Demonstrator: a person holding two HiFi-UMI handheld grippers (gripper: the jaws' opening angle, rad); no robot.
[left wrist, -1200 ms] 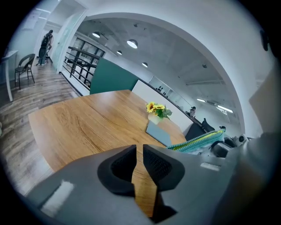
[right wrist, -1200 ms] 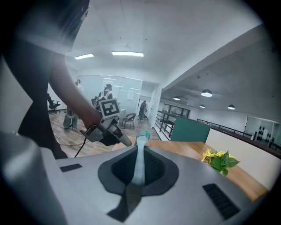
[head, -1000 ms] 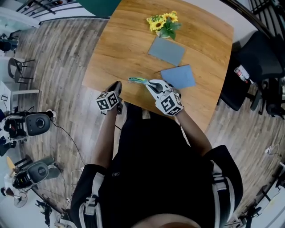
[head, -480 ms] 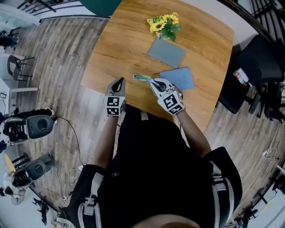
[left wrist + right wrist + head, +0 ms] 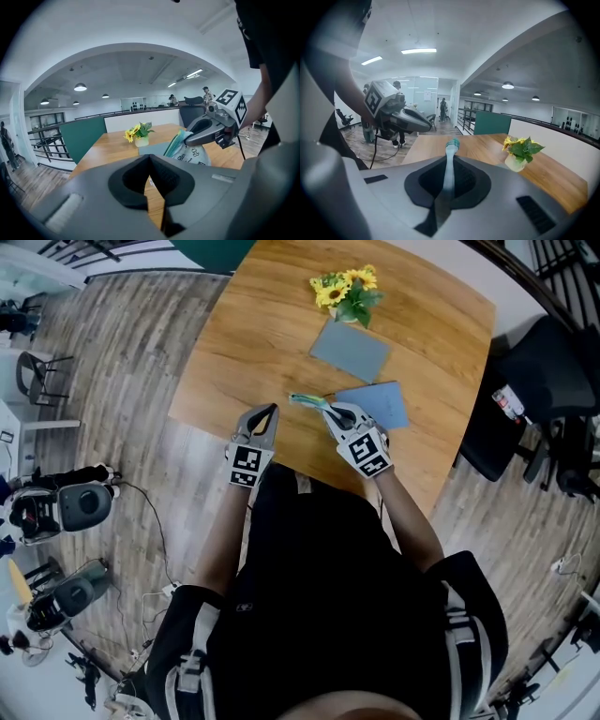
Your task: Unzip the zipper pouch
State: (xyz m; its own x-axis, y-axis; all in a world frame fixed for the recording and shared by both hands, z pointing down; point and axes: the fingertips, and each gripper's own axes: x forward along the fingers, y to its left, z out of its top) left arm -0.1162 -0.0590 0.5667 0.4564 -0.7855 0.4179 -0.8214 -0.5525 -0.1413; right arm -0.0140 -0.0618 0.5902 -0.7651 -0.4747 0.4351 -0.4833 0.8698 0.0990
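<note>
While the zipper pouch hangs over the near part of the wooden table, its teal zipper edge is pinched between the jaws of the right gripper, which holds it up by that edge. Just to the pouch's left, and apart from it, the left gripper has its jaws pressed together with nothing between them. Farther out on the table lie a blue mat and a grey mat, and beyond those a small pot of sunflowers.
</note>
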